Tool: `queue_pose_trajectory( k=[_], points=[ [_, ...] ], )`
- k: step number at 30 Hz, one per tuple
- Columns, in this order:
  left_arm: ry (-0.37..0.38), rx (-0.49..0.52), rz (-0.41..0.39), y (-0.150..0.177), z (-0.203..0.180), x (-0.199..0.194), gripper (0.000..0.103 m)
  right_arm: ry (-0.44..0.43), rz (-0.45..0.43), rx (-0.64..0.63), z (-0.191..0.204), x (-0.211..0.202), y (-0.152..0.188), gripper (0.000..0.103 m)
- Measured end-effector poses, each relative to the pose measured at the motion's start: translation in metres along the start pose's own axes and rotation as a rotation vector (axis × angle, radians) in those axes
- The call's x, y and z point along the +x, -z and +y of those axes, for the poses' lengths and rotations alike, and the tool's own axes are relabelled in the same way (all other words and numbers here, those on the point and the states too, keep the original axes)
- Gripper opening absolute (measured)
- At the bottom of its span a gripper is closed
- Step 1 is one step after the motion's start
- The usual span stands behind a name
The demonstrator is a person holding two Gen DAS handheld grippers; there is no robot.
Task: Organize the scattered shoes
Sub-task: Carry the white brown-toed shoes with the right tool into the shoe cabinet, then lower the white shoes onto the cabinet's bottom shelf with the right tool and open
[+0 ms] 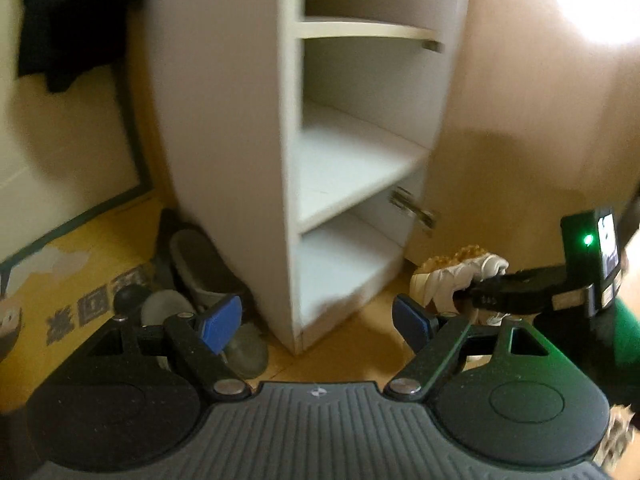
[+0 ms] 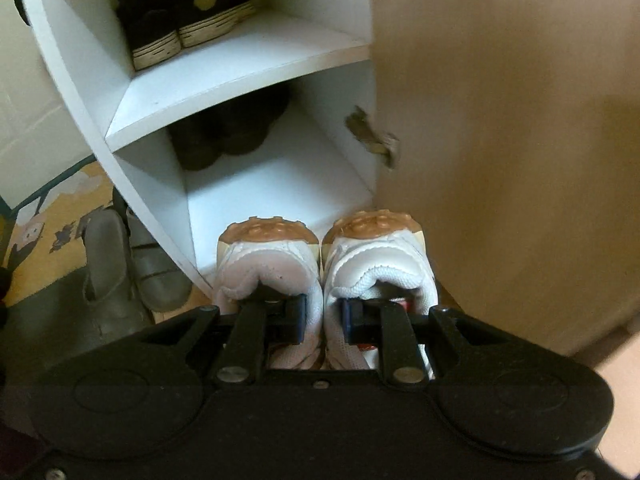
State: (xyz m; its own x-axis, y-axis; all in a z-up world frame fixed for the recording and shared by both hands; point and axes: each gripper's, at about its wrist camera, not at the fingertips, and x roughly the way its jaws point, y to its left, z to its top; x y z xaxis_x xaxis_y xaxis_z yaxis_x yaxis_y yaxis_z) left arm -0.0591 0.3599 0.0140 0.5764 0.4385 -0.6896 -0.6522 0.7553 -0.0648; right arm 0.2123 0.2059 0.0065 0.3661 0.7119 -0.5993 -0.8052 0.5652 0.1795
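My right gripper (image 2: 322, 316) is shut on a pair of white sneakers (image 2: 372, 256) with tan soles, one finger inside each shoe, pinching their inner walls together. It holds them in front of the bottom compartment of the white shoe cabinet (image 2: 236, 80). In the left wrist view the right gripper (image 1: 472, 292) and the sneakers (image 1: 452, 276) show at the right, beside the cabinet (image 1: 224, 120). My left gripper (image 1: 316, 320) is open and empty, facing the cabinet's lower corner.
Dark shoes with striped soles (image 2: 180, 24) sit on an upper shelf and dark shoes (image 2: 224, 136) in the bottom compartment. Grey slippers (image 2: 120, 268) lie on the yellow floor left of the cabinet, also in the left wrist view (image 1: 200, 272). The open wooden door (image 2: 500, 140) stands at the right.
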Motion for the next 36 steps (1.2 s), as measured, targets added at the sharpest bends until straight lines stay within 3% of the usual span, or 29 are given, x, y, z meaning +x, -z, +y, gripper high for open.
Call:
queue_pose_trajectory(
  k=[7, 22, 28, 34, 36],
  points=[
    [-0.005, -0.137, 0.023, -0.004, 0.009, 0.007, 0.083, -0.067, -0.01, -0.066, 0.014, 0.053, -0.037, 0.017],
    [-0.082, -0.153, 0.042, -0.008, 0.021, 0.027, 0.083, -0.111, -0.049, -0.136, 0.028, 0.147, -0.082, 0.018],
    [-0.103, -0.164, 0.051, -0.009, 0.028, 0.034, 0.083, -0.117, -0.116, -0.158, 0.041, 0.172, -0.086, 0.019],
    [-0.099, -0.165, 0.047, -0.012, 0.026, 0.034, 0.083, -0.103, -0.156, -0.165, 0.051, 0.196, -0.085, 0.03],
    [-0.095, -0.163, 0.046, -0.013, 0.025, 0.034, 0.083, -0.125, -0.167, -0.153, 0.051, 0.2, -0.086, 0.042]
  ],
)
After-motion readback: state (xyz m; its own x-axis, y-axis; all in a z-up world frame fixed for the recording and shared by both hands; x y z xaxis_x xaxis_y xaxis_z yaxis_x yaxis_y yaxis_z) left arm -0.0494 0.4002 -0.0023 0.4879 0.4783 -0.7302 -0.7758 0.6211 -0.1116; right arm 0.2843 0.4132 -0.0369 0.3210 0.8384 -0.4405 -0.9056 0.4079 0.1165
